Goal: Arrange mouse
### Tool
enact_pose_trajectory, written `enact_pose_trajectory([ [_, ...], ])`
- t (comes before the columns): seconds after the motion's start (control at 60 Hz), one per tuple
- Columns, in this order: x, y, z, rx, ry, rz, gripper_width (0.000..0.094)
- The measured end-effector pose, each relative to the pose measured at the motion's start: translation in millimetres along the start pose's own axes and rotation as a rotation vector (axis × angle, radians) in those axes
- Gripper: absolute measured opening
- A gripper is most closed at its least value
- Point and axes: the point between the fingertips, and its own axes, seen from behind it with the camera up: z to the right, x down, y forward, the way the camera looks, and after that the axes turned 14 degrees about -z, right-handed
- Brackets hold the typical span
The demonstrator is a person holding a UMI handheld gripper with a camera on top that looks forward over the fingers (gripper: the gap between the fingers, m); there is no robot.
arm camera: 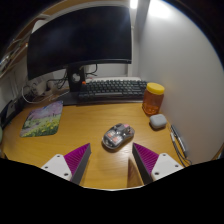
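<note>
A grey translucent mouse (117, 135) lies on the wooden desk (85, 125), just ahead of my fingers and a little right of the middle between them. My gripper (111, 157) is open, its two magenta pads (77, 157) wide apart with only bare desk between them. The mouse touches neither finger.
An orange jar (152, 98) and a small grey object (158, 121) stand to the right of the mouse. A black keyboard (110, 90) and a monitor (80, 40) lie beyond. A purple mouse mat (43, 119) is to the left. Pens (178, 143) lie near the right edge.
</note>
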Motion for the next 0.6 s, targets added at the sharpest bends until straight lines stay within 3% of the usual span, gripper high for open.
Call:
enact_pose_trajectory([
  [0.517,-54.2,72.8,-10.7,-0.013,-0.041,-0.020,0.0863],
  [0.6,-59.5,77.2,-11.1,-0.005,-0.047,-0.020,0.0580],
])
